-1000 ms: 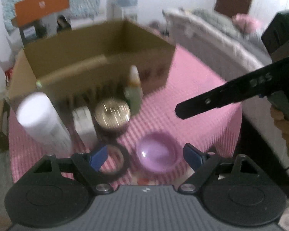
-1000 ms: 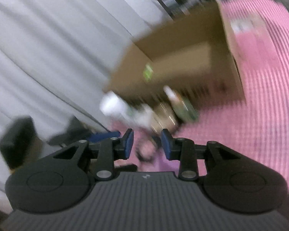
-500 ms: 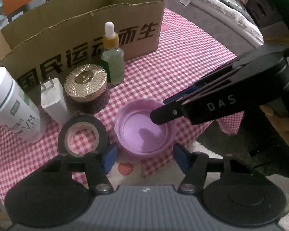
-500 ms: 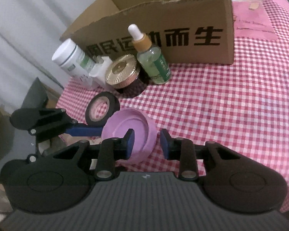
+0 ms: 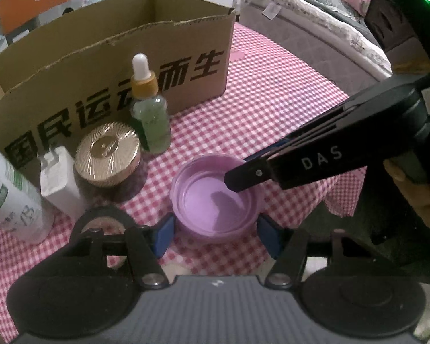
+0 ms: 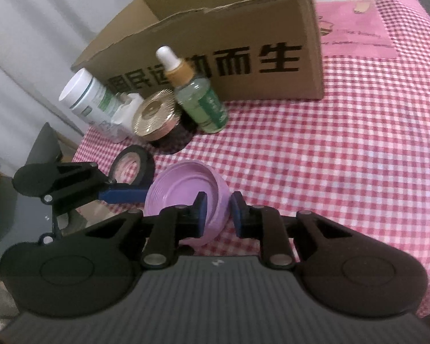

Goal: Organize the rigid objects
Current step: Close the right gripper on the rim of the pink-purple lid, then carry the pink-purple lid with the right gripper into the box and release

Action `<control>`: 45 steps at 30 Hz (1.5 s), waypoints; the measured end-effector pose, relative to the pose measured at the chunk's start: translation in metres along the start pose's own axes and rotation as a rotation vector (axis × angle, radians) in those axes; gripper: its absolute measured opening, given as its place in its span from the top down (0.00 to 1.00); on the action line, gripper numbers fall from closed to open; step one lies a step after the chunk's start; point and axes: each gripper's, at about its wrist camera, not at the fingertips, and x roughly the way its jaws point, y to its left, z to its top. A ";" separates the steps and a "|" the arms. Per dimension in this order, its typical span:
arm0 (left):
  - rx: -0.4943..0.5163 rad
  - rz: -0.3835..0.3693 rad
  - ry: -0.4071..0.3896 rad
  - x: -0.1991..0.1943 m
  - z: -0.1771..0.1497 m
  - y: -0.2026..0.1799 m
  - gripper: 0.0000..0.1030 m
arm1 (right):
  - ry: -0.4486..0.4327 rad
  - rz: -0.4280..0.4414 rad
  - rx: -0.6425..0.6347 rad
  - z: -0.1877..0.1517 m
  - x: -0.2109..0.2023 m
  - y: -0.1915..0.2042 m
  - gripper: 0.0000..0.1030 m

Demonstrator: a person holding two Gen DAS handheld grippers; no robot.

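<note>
Two grippers are converging on one item, and the scene is running from big to small. Sitting farthest back on the checked tabletop (image 6: 344,149) is the cardboard box (image 5: 111,66), open at the top and seemingly the place where things are to be stowed. Standing in a row just in front of its near wall are a white bottle (image 6: 86,100), a white charger plug (image 5: 58,177), a gold-lidded jar (image 5: 107,154) and a green dropper bottle (image 5: 150,120); a ring of black tape (image 6: 133,166) is lying nearer, at the left.

Nearest of all is the purple lid-like dish (image 5: 215,197), lying close to the tabletop's near edge with its hollow facing up; being round, it has no long axis, and in the right wrist view it is tipping slightly. The left gripper (image 5: 215,236) is half open, its blue pads straddling the dish on both sides, whether pressing I cannot tell. The right gripper (image 6: 218,212) is nearly closed, pinching the dish's right-hand rim wall between its pads.

The grasping step looks to be in hand; next, I judge, comes a level lift and a carry over the box wall
</note>
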 end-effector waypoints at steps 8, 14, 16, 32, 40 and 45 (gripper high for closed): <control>0.048 0.050 -0.008 0.008 0.006 -0.005 0.25 | -0.006 0.009 0.015 0.001 -0.003 -0.005 0.81; 0.065 0.073 -0.017 0.013 0.008 -0.008 0.25 | -0.001 0.009 0.000 0.002 -0.001 -0.003 0.81; 0.069 0.077 -0.019 0.014 0.008 -0.010 0.26 | -0.002 0.010 -0.003 0.002 0.000 -0.003 0.81; 0.067 0.074 -0.071 0.001 0.008 -0.016 0.28 | -0.016 0.005 -0.017 0.002 -0.004 0.002 0.83; 0.072 0.090 -0.193 -0.045 0.011 -0.015 0.28 | -0.097 -0.021 -0.080 0.008 -0.039 0.032 0.83; 0.067 0.132 -0.295 -0.086 0.020 -0.006 0.28 | -0.194 -0.022 -0.159 0.023 -0.069 0.061 0.82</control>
